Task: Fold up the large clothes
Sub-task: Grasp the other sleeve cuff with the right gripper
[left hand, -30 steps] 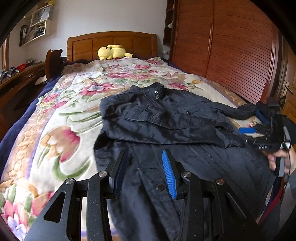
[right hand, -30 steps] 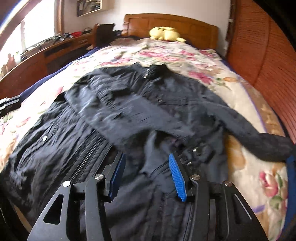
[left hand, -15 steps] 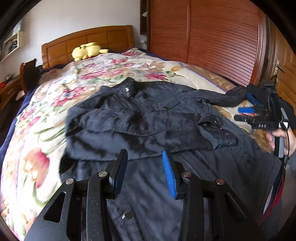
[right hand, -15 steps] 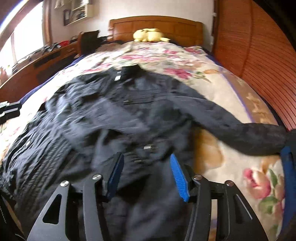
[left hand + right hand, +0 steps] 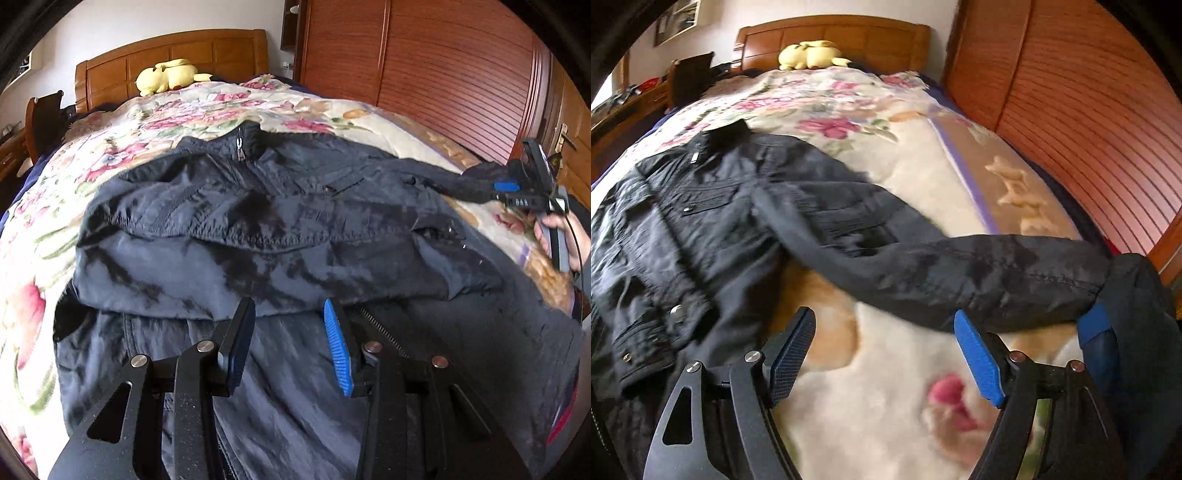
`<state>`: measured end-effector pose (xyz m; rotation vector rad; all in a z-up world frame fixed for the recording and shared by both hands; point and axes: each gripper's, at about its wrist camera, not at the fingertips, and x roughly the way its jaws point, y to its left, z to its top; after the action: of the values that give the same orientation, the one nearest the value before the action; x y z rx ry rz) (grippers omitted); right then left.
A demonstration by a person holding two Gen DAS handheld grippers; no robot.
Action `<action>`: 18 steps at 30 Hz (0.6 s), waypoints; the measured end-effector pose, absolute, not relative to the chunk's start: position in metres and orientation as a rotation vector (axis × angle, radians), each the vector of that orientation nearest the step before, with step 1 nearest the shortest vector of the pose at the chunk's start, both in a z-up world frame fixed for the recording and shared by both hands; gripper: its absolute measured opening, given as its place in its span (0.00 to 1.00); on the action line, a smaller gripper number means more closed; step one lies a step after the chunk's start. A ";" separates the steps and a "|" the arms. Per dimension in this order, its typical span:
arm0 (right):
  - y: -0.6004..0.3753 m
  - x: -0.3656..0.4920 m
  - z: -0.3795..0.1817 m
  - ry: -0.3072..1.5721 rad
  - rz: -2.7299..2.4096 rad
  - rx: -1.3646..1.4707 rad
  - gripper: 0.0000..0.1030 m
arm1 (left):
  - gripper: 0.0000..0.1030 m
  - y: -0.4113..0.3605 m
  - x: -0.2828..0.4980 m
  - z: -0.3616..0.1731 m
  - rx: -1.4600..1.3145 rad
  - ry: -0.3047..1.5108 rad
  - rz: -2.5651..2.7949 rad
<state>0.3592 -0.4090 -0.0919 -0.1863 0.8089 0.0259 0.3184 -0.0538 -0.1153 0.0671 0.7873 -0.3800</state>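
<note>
A dark navy jacket [image 5: 280, 229] lies front up on the floral bedspread [image 5: 44, 206], collar toward the headboard, its left sleeve folded across the chest. My left gripper [image 5: 290, 314] is open and empty above the jacket's lower front. My right gripper [image 5: 884, 325] is open wide and empty, just before the jacket's right sleeve [image 5: 960, 269], which stretches out over the bedspread [image 5: 923, 158]. The right gripper also shows in the left wrist view [image 5: 517, 188], by the sleeve's cuff.
A yellow plush toy [image 5: 166, 75] lies by the wooden headboard [image 5: 177, 51]. A slatted wooden wardrobe [image 5: 443, 74] runs along the bed's right side. A chair [image 5: 44, 118] and a desk stand to the left. A dark blue cloth [image 5: 1137, 306] lies at the sleeve's end.
My right gripper has swung right, from over the jacket's body to the outstretched sleeve, and opened wider. My left gripper has shifted right over the jacket's lower front.
</note>
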 end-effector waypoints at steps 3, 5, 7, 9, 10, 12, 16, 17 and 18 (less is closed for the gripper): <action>-0.410 0.373 -0.098 0.820 -0.003 -0.203 0.77 | 0.39 -0.055 0.317 -0.121 0.069 0.787 -0.394; -0.408 0.381 -0.104 0.834 -0.018 -0.225 0.77 | 0.39 -0.057 0.315 -0.124 0.080 0.784 -0.397; -0.407 0.390 -0.113 0.858 -0.037 -0.254 0.77 | 0.39 -0.058 0.313 -0.126 0.089 0.781 -0.399; -0.405 0.399 -0.120 0.897 -0.071 -0.294 0.77 | 0.39 -0.059 0.312 -0.130 0.094 0.786 -0.398; -0.406 0.403 -0.123 0.909 -0.096 -0.306 0.77 | 0.39 -0.059 0.313 -0.131 0.095 0.791 -0.397; -0.409 0.409 -0.124 0.921 -0.132 -0.310 0.77 | 0.39 -0.060 0.314 -0.133 0.097 0.797 -0.396; -0.419 0.422 -0.124 0.920 -0.222 -0.309 0.77 | 0.39 -0.057 0.313 -0.133 0.087 0.795 -0.399; -0.420 0.426 -0.125 0.927 -0.234 -0.309 0.77 | 0.39 -0.057 0.313 -0.133 0.085 0.796 -0.399; -0.420 0.428 -0.127 0.933 -0.242 -0.316 0.77 | 0.39 -0.057 0.313 -0.133 0.083 0.797 -0.399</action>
<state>0.4279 -0.4198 -0.1272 -0.3162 0.9329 -0.2418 0.3134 -0.0567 -0.1335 0.0834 0.7973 -0.3994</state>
